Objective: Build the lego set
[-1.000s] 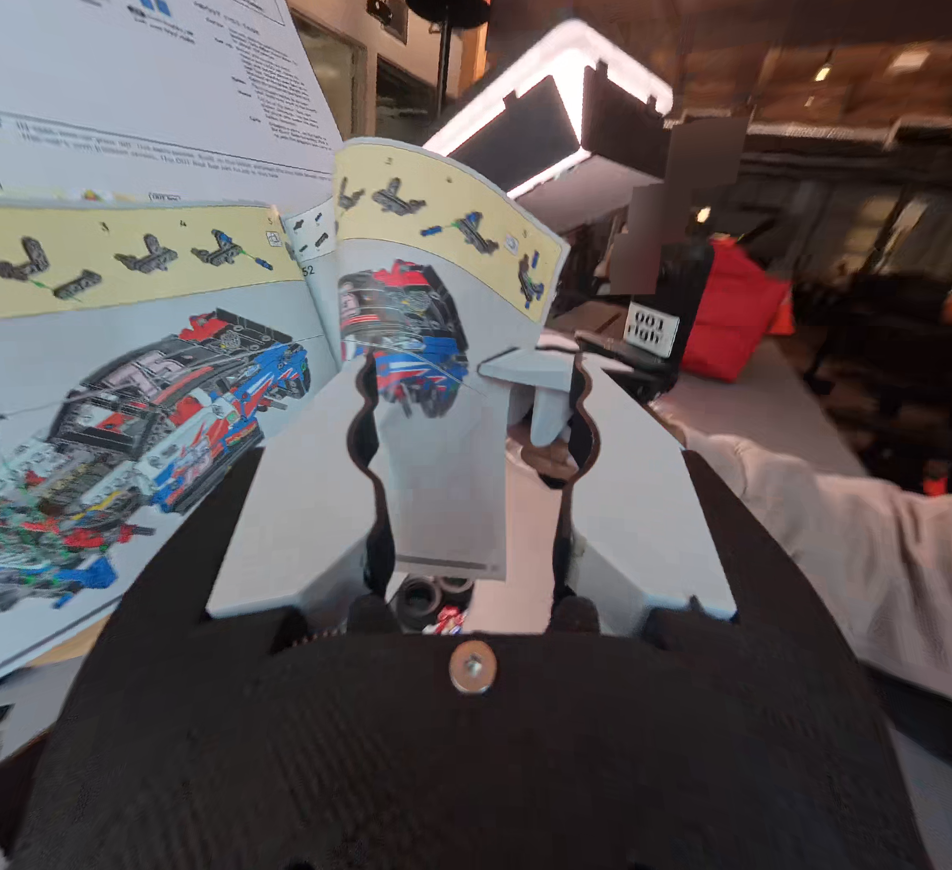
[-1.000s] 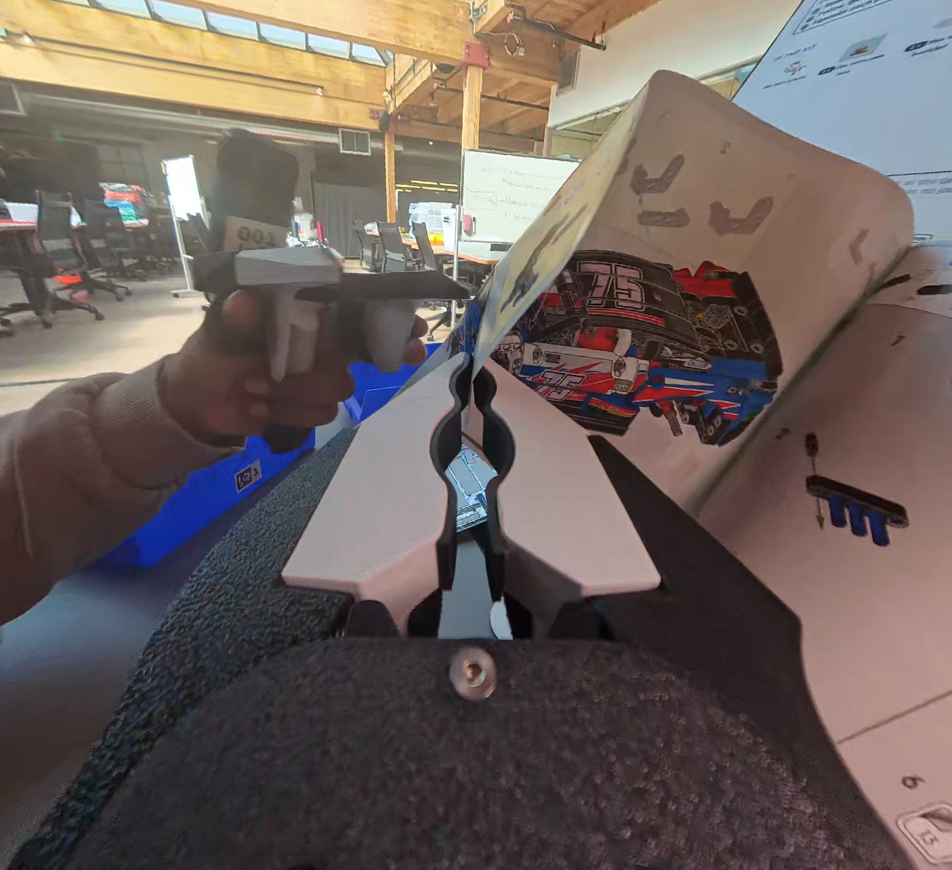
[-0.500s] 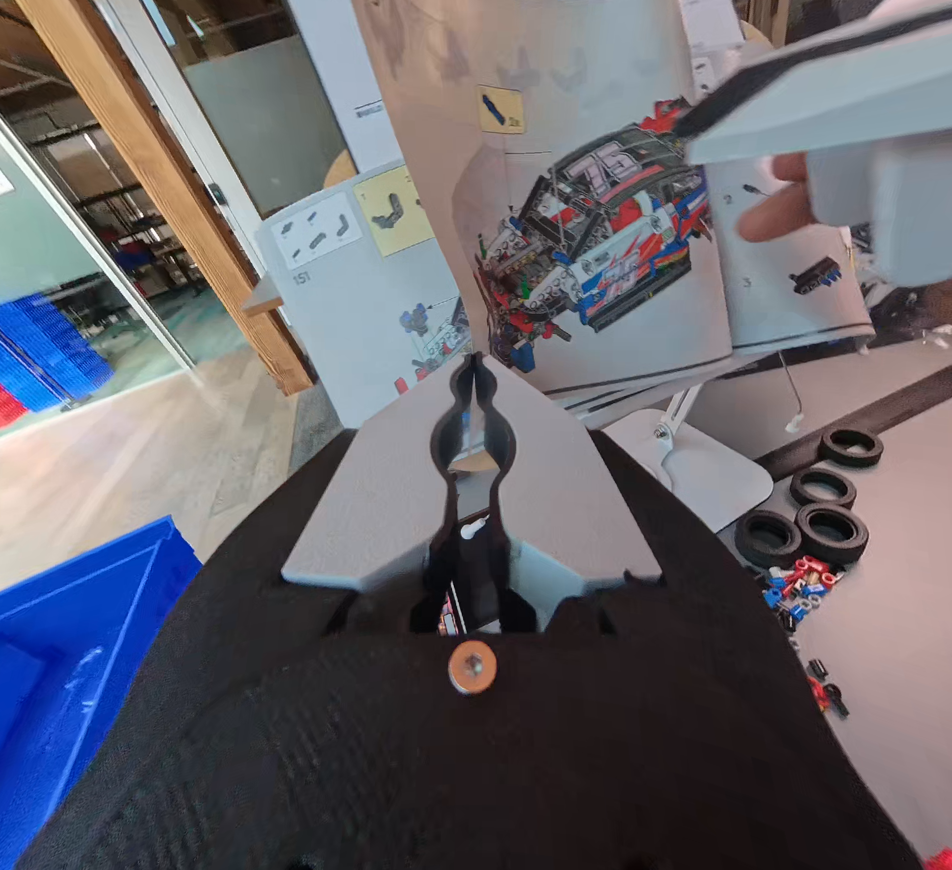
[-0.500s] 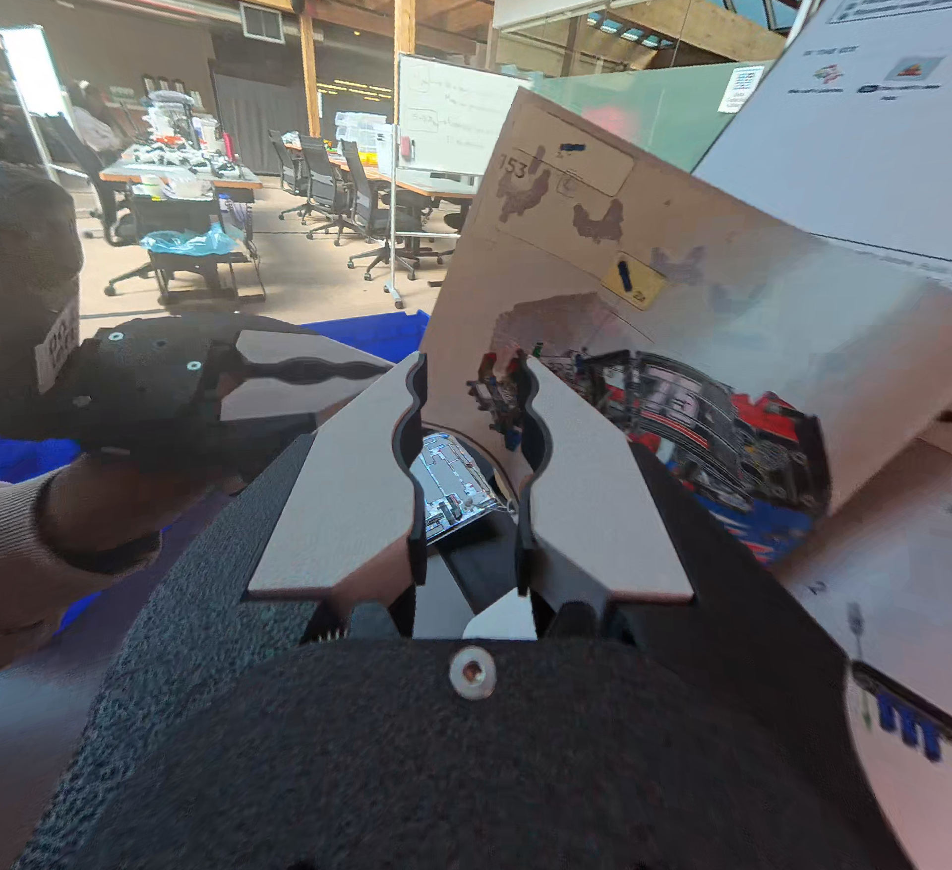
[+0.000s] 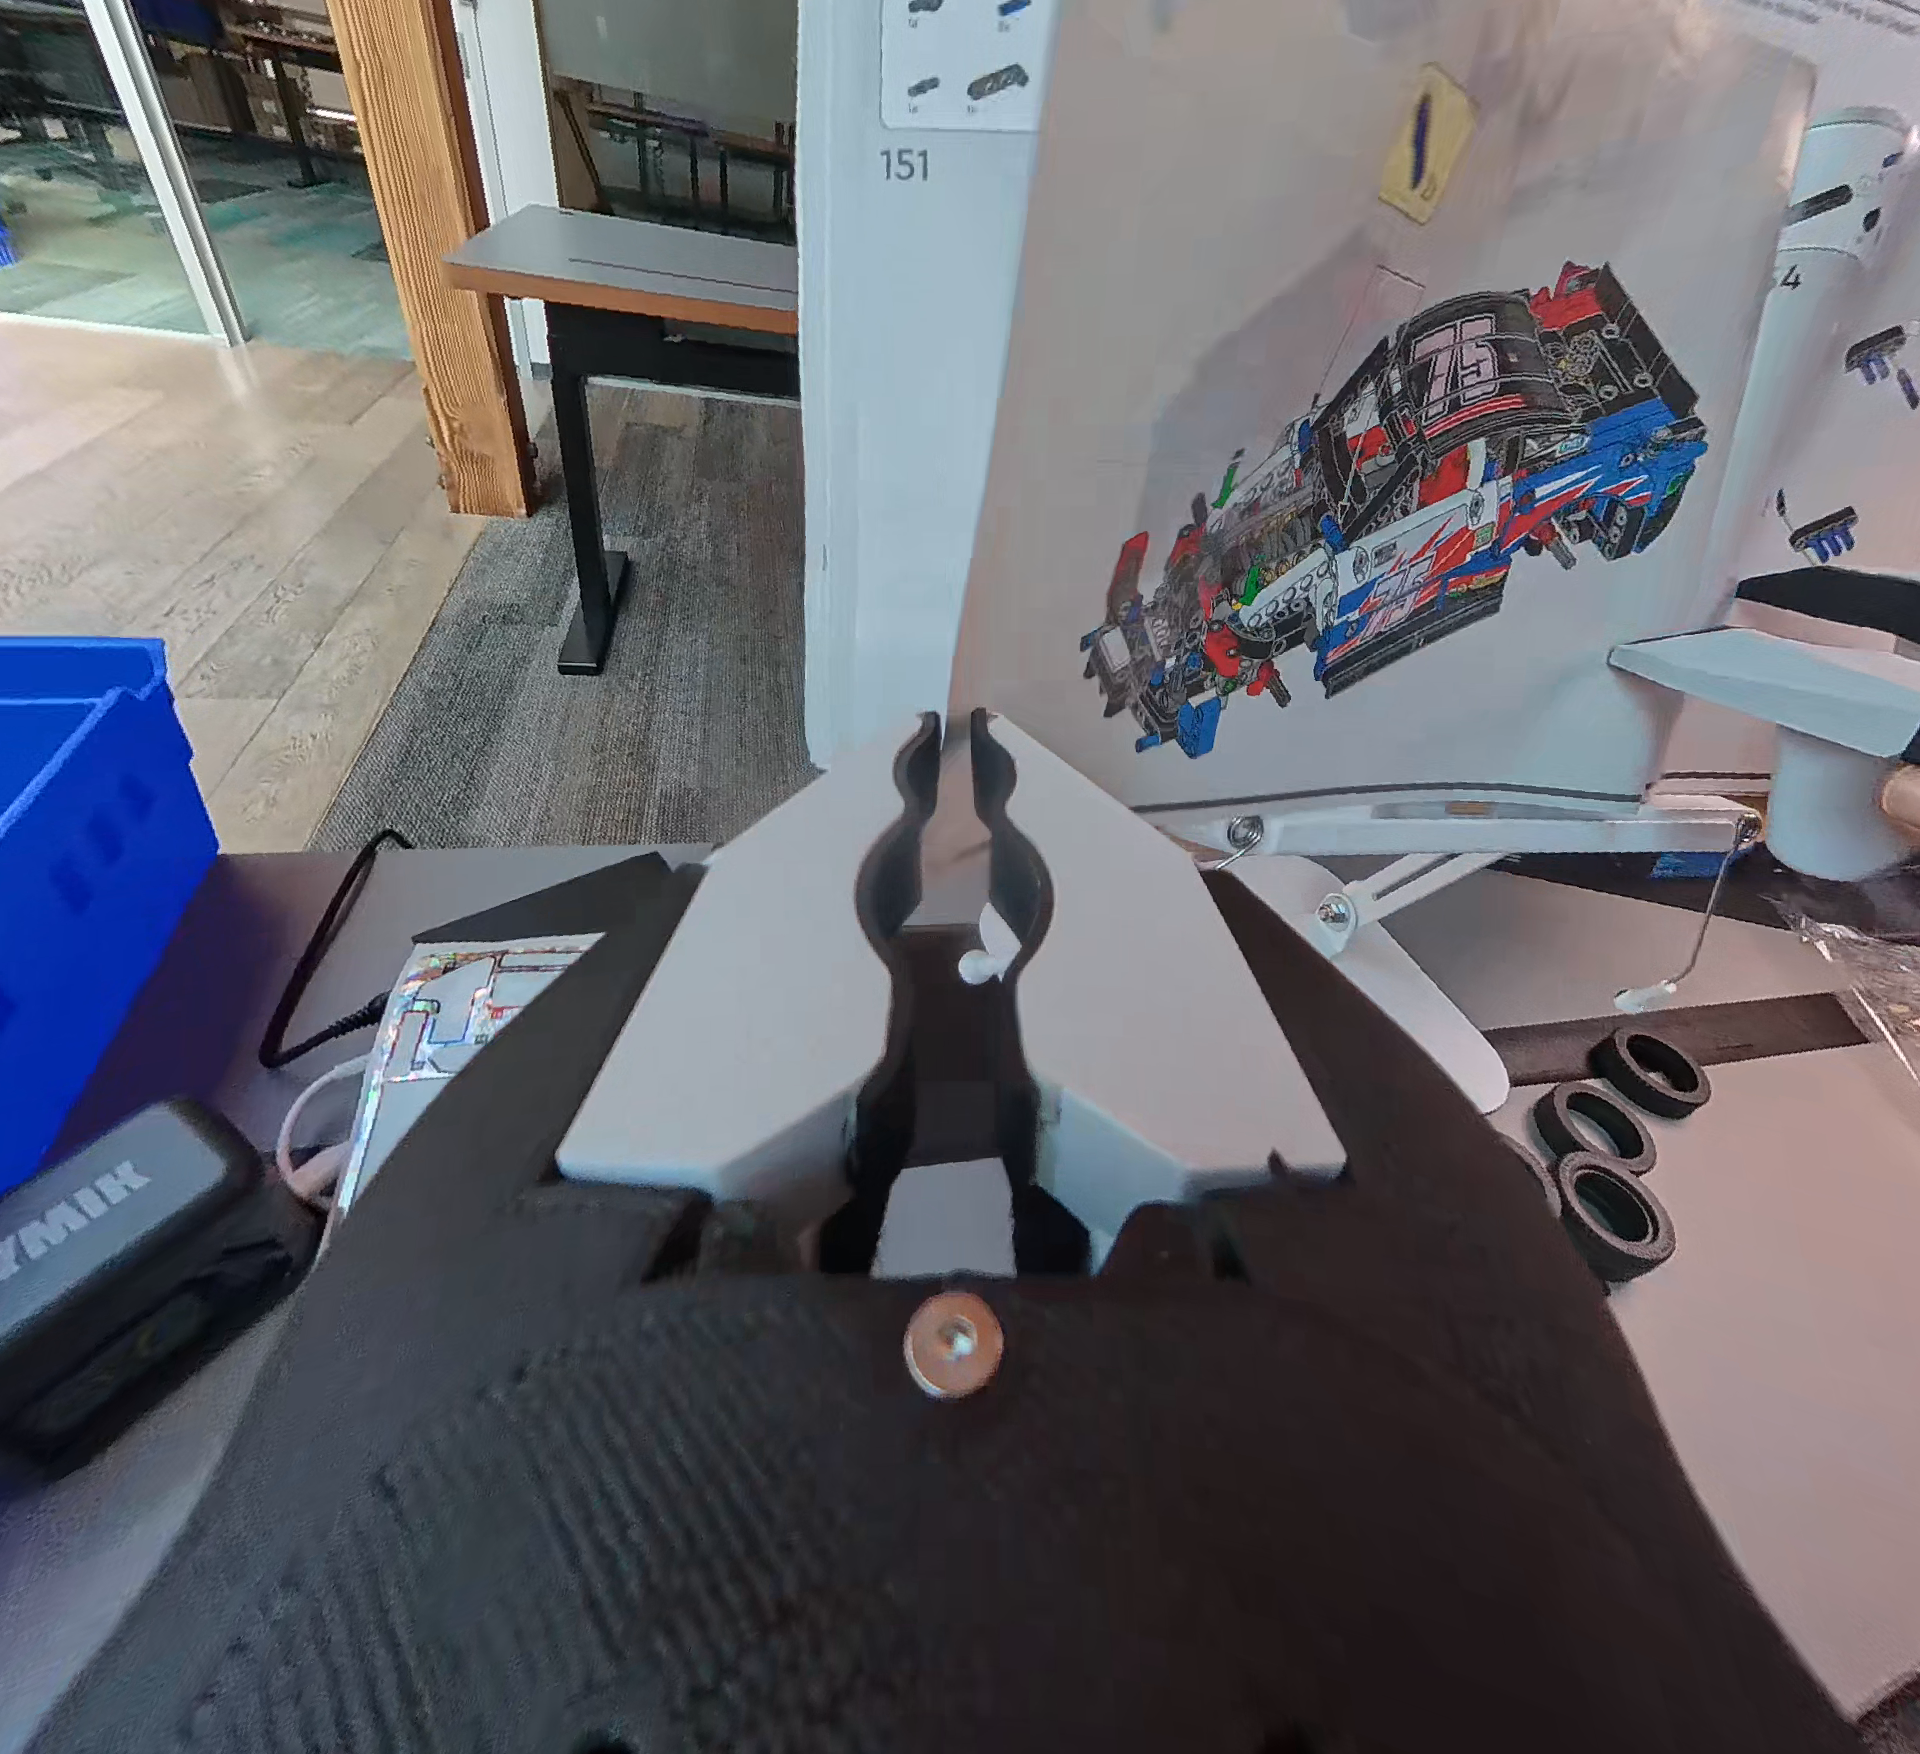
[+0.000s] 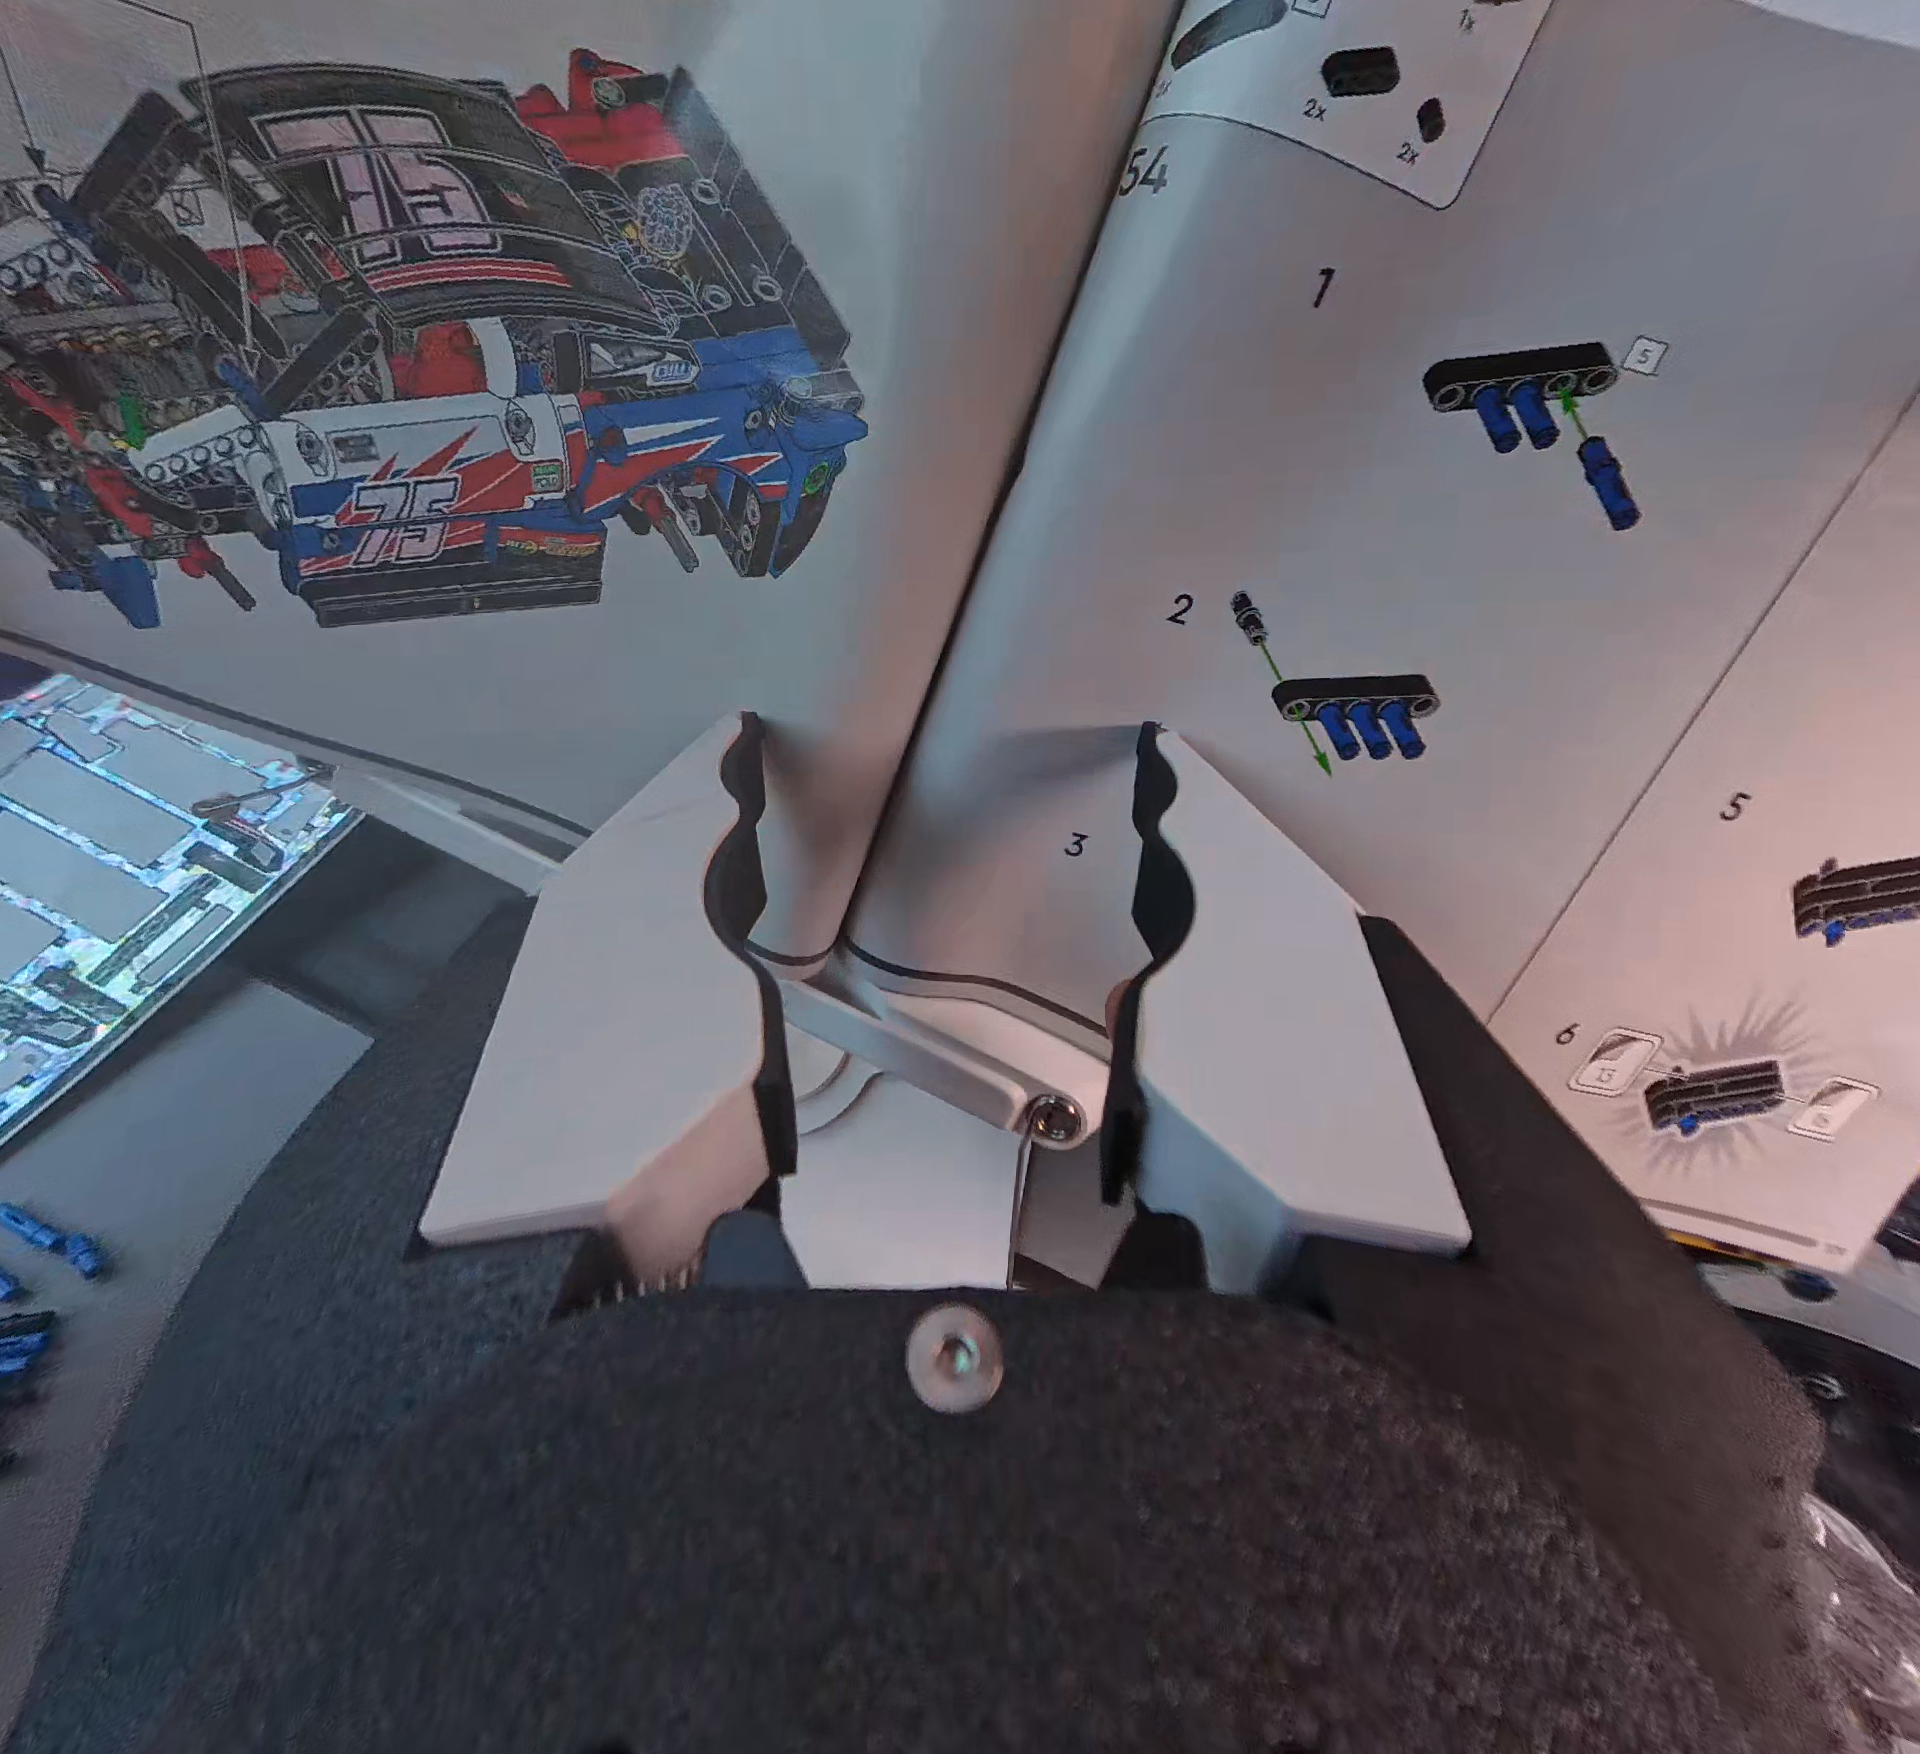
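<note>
The instruction booklet stands open on a white stand (image 5: pixel 1382 883). Its left page with the race car drawing (image 5: pixel 1403 509) curls upright. In the right wrist view the car page (image 6: pixel 416 354) is on the left and the page of numbered steps (image 6: pixel 1455 561) on the right. My right gripper (image 6: pixel 945 730) is open and empty, its jaws either side of the booklet's fold near the bottom edge. One of its fingers (image 5: pixel 1787 676) shows at the right edge of the left wrist view. My left gripper (image 5: pixel 954 722) is shut and empty, just left of the car page.
Three black tyres (image 5: pixel 1610 1154) lie on the table to the right of the stand. A shiny sticker sheet (image 5: pixel 457 1008) and a black device (image 5: pixel 104 1226) lie at the left, with a blue bin (image 5: pixel 83 873) beyond. Blue pins (image 6: pixel 42 1237) lie at the left.
My right gripper let go of the page, opened wide and came close to the booklet's fold. My left gripper left the page's edge, shut and drew back to the left. The page swung over to the left.
</note>
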A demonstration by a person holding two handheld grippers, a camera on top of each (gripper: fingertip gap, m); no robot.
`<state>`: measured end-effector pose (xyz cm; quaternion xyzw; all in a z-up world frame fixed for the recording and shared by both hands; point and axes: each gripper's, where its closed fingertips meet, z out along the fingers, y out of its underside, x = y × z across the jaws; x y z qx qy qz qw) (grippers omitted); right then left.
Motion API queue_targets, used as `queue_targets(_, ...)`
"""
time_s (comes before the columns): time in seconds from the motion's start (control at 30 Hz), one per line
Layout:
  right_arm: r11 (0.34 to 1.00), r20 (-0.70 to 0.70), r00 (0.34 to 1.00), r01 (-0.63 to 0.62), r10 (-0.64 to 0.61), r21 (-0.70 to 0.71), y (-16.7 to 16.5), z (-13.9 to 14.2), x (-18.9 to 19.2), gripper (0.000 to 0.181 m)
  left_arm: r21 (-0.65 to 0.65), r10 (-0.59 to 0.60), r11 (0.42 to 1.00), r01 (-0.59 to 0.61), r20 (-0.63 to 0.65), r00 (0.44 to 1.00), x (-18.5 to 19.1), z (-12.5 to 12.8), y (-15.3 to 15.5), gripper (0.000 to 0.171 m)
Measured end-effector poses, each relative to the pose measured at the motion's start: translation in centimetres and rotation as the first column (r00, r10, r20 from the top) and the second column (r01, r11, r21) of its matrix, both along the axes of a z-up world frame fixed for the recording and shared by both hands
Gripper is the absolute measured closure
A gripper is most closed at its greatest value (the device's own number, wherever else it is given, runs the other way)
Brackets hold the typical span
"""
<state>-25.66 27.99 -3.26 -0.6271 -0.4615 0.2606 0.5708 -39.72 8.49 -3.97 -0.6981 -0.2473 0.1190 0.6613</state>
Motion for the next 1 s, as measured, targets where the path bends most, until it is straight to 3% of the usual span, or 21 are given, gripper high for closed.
queue_targets(0.1,0.998,-0.006,0.999,0.049,-0.049,0.036,0.1,-0.2,-0.5,0.107,0.103,0.028,0.994,-0.036,0.08,0.996,0.1,-0.2,-1.0,0.138)
queue_targets(0.17,0.994,-0.018,0.997,0.08,-0.079,0.07,0.1,-0.2,-0.7,0.106,0.209,0.023,0.976,-0.056,0.155,0.988,0.9,-0.5,-1.8,0.128)
queue_targets(0.27,0.989,-0.05,0.993,0.107,-0.102,0.103,0.2,-0.2,-0.9,0.105,0.247,-0.065,0.969,-0.012,0.299,0.952,3.2,-3.9,-0.4,0.118)
queue_targets(0.33,0.985,-0.063,0.992,0.12,-0.113,0.126,0.2,-0.2,-0.9,0.105,0.305,-0.196,0.951,0.047,0.477,0.857,4.7,-6.5,1.8,0.106)
queue_targets(0.43,0.983,-0.068,0.991,0.124,-0.115,0.133,0.1,-0.2,-0.9,0.106,0.449,-0.342,0.893,-0.006,0.689,0.64,4.5,-9.1,4.7,0.09)
queue_targets(0.5,0.984,-0.065,0.991,0.121,-0.113,0.129,0.1,-0.2,-1.0,0.106,0.554,-0.433,0.83,-0.072,0.719,0.544,3.6,-9.4,6.0,0.097)
queue_targets(0.53,0.985,-0.064,0.992,0.119,-0.112,0.125,0.1,-0.3,-1.0,0.105,0.607,-0.482,0.79,-0.087,0.702,0.524,3.3,-8.9,6.4,0.11)
queue_targets(0.6,0.986,-0.066,0.992,0.116,-0.109,0.118,0.1,-0.3,-1.0,0.106,0.673,-0.525,0.733,-0.099,0.653,0.546,2.5,-7.9,6.5,0.148)
queue_targets(0.63,0.987,-0.066,0.992,0.113,-0.106,0.116,0.1,-0.3,-1.0,0.106,0.699,-0.523,0.709,-0.099,0.614,0.59,2.0,-7.2,6.1,0.163)
queue_targets(0.7,0.988,-0.067,0.993,0.103,-0.096,0.111,0.0,-0.3,-1.0,0.106,0.724,-0.507,0.688,-0.059,0.537,0.674,1.9,-5.0,5.4,0.171)
queue_targets(0.83,0.991,-0.064,0.994,0.095,-0.089,0.098,0.0,-0.4,-1.0,0.108,0.491,-0.247,0.87,0.05,0.345,0.906,3.2,-2.6,5.5,0.171)
queue_targets(0.97,0.995,-0.06,0.996,0.075,-0.071,0.067,0.2,-0.8,-1.1,0.111,0.18,-0.219,0.961,0.21,0.031,0.975,5.6,-0.9,7.7,0.171)
queue_targets(1.0,0.996,-0.06,0.996,0.07,-0.067,0.052,0.2,-0.9,-1.1,0.111,0.159,-0.23,0.963,0.219,0.052,0.972,5.7,-1.0,7.9,0.171)
